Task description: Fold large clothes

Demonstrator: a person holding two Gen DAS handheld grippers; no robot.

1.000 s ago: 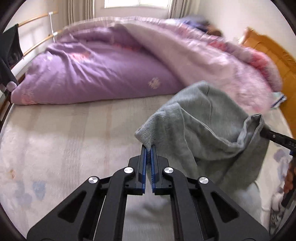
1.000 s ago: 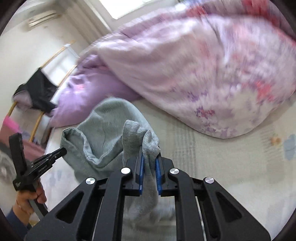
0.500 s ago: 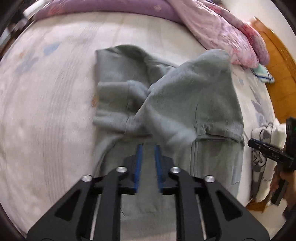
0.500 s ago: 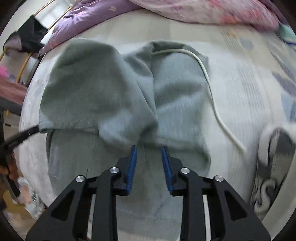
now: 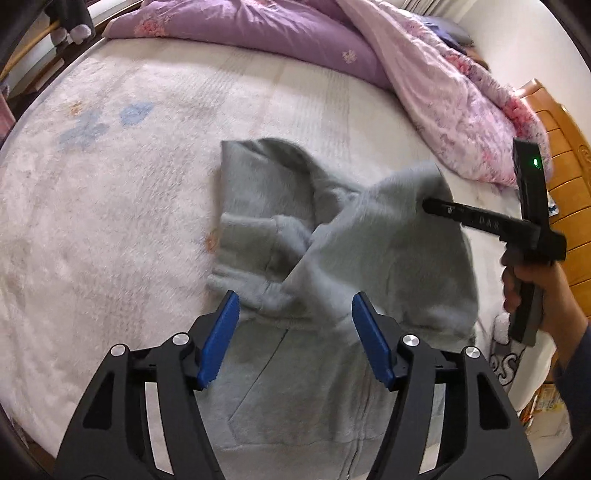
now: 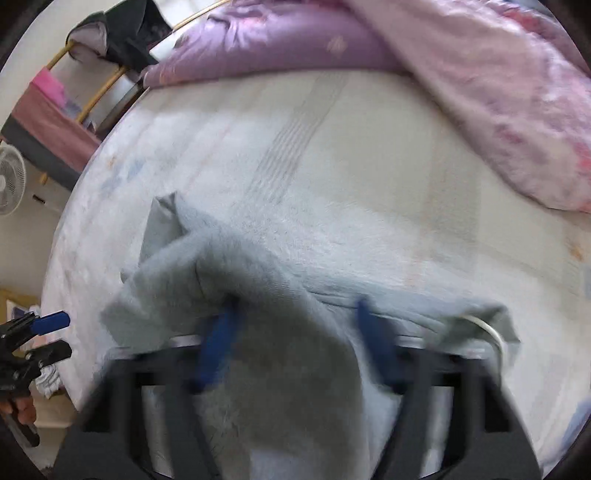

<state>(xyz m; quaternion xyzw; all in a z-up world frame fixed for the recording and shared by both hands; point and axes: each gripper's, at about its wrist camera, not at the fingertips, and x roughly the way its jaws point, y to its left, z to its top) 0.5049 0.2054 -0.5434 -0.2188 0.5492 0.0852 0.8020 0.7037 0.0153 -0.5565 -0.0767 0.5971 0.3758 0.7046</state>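
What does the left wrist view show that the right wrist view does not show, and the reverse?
Only the left wrist view: the wooden headboard, the zipper, and the hand that holds the right gripper. Only the right wrist view: a fan, a white cord, and fabric of the grey hoodie between the right gripper's blurred jaws, which have just been closing. Both views: the grey hoodie on the bed sheet, the purple quilt, and the left gripper, whose jaws have just been opening, with nothing gripped.

right claw (image 6: 295, 343): blurred, jaws apart | grey hoodie (image 6: 288, 369): draped between them | bed sheet (image 6: 332, 166): beneath
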